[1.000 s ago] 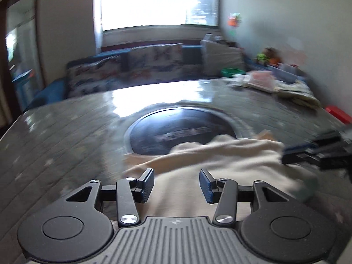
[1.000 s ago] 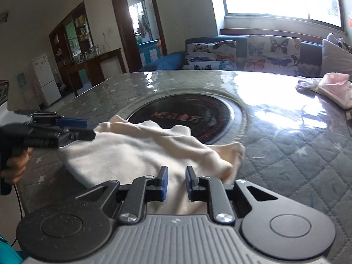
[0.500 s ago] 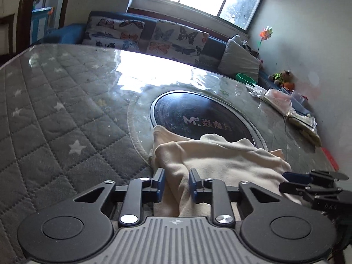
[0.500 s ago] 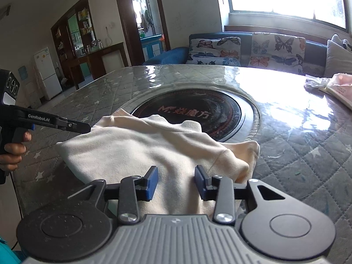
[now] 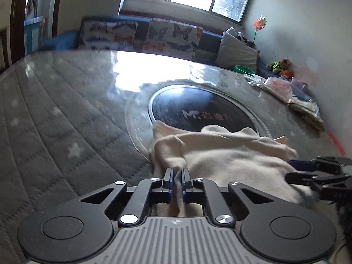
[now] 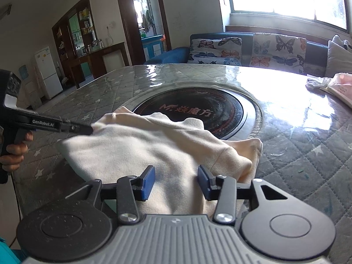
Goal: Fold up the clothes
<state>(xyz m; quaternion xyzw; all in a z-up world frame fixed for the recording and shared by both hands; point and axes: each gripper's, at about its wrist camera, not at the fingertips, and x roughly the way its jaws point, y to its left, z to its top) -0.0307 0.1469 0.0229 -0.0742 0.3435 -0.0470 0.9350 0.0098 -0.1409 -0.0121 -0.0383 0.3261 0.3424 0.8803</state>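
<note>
Now my left gripper point(image 5: 176, 177) jaws pinched shut on cream garment point(image 6: 140, 151), its left edge. Garment lies on desk point(image 6: 308, 145), near side of dark round inset point(image 6: 193, 112), long axis left-right. My right gripper point(image 6: 175, 181) jaws wide apart, hovering over right end, holding nothing; nearer for next pinch, I judge.

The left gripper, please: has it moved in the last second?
Yes. The left gripper has moved in to the cream garment beside the fixed black disc and shut on it.
</note>
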